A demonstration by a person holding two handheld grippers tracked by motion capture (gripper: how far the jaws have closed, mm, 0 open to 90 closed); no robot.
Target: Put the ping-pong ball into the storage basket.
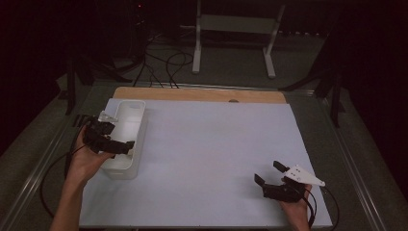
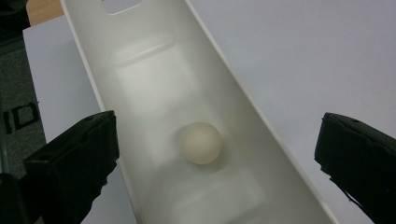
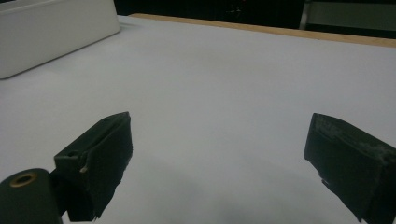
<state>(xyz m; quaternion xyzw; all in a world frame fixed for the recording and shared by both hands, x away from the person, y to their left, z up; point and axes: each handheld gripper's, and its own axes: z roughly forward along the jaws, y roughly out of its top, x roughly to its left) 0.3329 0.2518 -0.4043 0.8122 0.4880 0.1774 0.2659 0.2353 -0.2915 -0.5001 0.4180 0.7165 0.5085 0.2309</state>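
We see a small pale ball (image 2: 201,143) lying on the floor of a long white bin (image 2: 243,93), loose and touching neither wall. In the left gripper view it sits between the two black jaws but below them, and the jaws do not touch it: one hangs over the bin's left wall, the other hangs outside the right wall, over the white sheet (image 2: 303,56) that covers the table. So the left gripper (image 1: 107,137) is spread wide with nothing in its grasp. From the high view, we find this gripper held in the person's left hand (image 1: 86,161) above the near half of the bin, which lies along the sheet's left edge (the ball itself is too small to make out from up there).

Well apart, at the sheet's near right corner, the right gripper (image 1: 270,174) rests in the person's right hand (image 1: 296,207). Its jaws also stand wide, empty, pointing across bare sheet towards the bin, whose white side shows at the top left of the right gripper view
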